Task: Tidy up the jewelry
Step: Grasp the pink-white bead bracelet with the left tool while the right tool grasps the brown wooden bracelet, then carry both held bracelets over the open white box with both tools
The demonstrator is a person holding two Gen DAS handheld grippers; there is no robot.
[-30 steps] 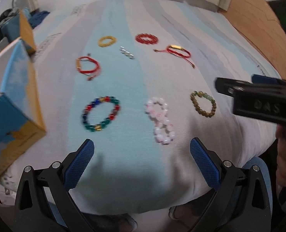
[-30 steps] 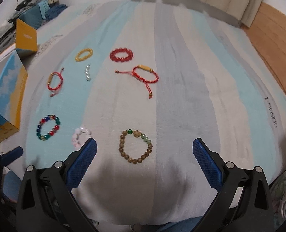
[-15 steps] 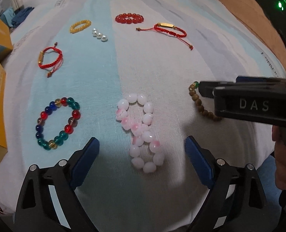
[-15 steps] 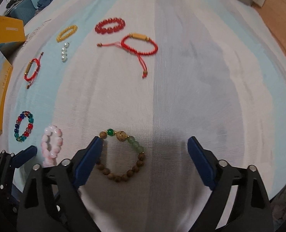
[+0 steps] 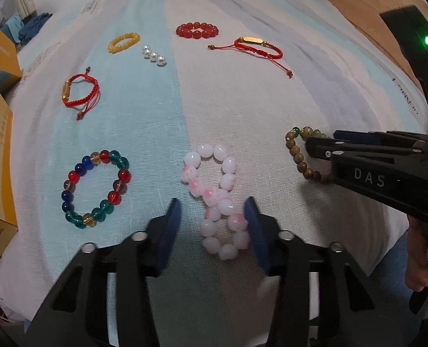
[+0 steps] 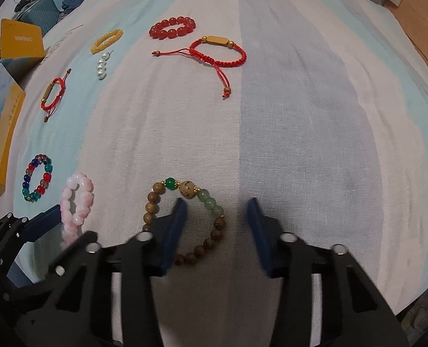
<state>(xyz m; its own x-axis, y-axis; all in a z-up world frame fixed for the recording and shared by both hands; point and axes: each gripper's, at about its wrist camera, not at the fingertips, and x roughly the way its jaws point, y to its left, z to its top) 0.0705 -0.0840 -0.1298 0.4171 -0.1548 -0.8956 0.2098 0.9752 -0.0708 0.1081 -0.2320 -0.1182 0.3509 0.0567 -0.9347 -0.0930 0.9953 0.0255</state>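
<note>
Several bracelets lie on a striped cloth point(image 5: 144, 121). My left gripper point(image 5: 212, 219) is open, its jaws partly closed on either side of the lower loop of a pink-white bead bracelet point(image 5: 214, 193) twisted into a figure eight. My right gripper point(image 6: 216, 219) is open, its left finger inside a wooden bead bracelet with green beads point(image 6: 185, 217) and its right side between the jaws. The right gripper point(image 5: 323, 147) also shows in the left wrist view, over that bracelet point(image 5: 297, 156). The pink bracelet point(image 6: 76, 202) also shows in the right wrist view.
Farther off lie a multicoloured glass bracelet point(image 5: 95, 185), two red cord bracelets point(image 5: 78, 92) point(image 5: 257, 47), a red bead bracelet point(image 5: 197, 30), a yellow one point(image 5: 123, 42) and a pearl piece point(image 5: 154, 55). Blue-and-yellow boxes point(image 6: 0, 115) stand at the left edge.
Both grippers have dropped lower and forward onto their bracelets. Both pairs of jaws have narrowed from wide open to a small gap around the beads.
</note>
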